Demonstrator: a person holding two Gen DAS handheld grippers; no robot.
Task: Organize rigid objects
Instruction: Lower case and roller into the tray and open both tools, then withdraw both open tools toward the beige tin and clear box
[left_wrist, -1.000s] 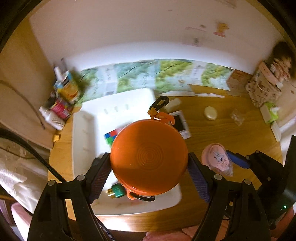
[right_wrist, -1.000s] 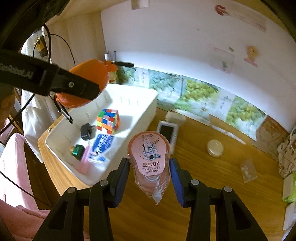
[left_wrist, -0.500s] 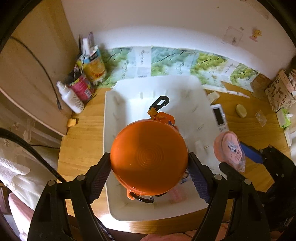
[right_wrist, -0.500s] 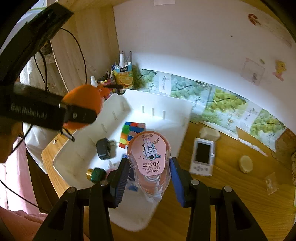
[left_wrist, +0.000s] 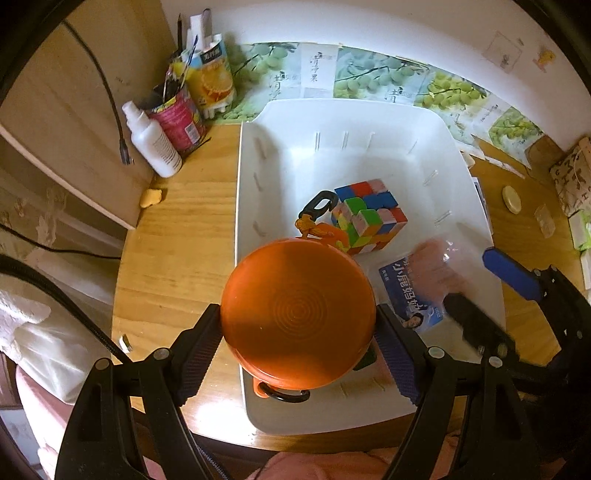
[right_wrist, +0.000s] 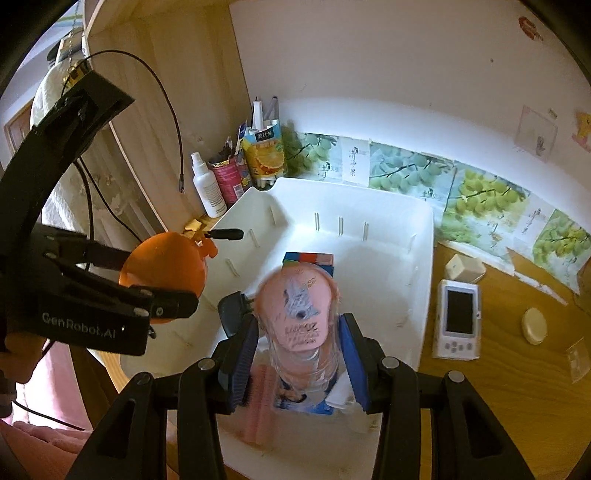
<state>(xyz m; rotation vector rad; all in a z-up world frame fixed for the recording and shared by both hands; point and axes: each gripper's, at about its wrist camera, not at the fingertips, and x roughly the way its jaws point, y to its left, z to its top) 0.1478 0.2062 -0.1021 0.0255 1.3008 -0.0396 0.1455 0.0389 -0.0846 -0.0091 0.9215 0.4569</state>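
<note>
Gripping the orange bowl (left_wrist: 297, 317) bottom-up, the left tool (left_wrist: 299, 341) hovers beside the right tool (right_wrist: 299, 354) clamping an upright pink dispenser (right_wrist: 299, 314).

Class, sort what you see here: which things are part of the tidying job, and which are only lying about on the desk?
Part of the job:
- white bin
- orange bowl in the left gripper
- pink tape dispenser in the right gripper
- colour cube

Lying about:
- spray bottle
- juice carton
- white handheld device
- round cream disc
</note>
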